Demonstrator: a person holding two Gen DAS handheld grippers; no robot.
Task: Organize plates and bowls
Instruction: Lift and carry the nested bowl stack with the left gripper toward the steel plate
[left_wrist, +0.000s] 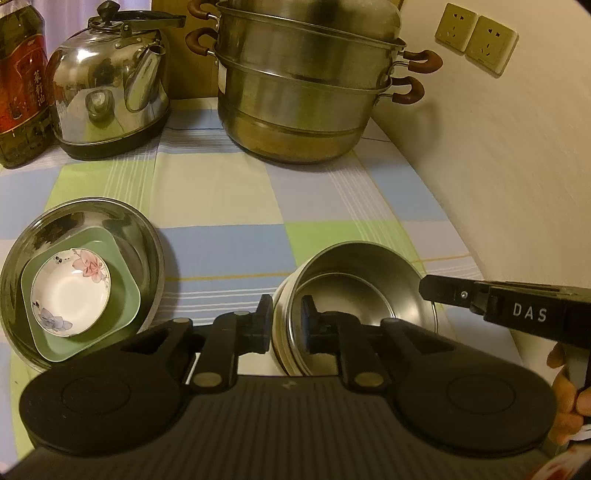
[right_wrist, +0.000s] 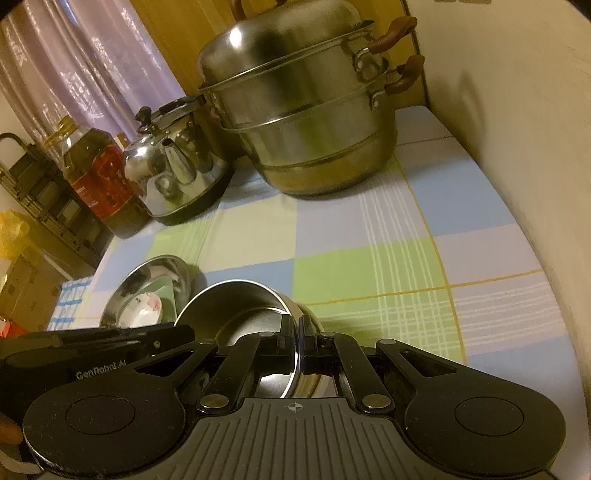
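A small steel bowl (left_wrist: 354, 291) sits on the checked cloth, held from both sides. My left gripper (left_wrist: 286, 326) is shut on its left rim, one finger outside and one inside. My right gripper (right_wrist: 299, 349) is shut on its right rim (right_wrist: 295, 332); it also shows in the left wrist view (left_wrist: 428, 291). To the left, a large steel bowl (left_wrist: 122, 221) holds a green square dish (left_wrist: 122, 295) with a small white flowered dish (left_wrist: 70, 291) in it. This stack also shows in the right wrist view (right_wrist: 147, 273).
A big steel steamer pot (left_wrist: 306, 96) stands at the back, a steel kettle (left_wrist: 107, 92) and an oil bottle (left_wrist: 18, 85) to its left. A cream wall (left_wrist: 498, 166) with sockets (left_wrist: 476, 37) borders the table on the right.
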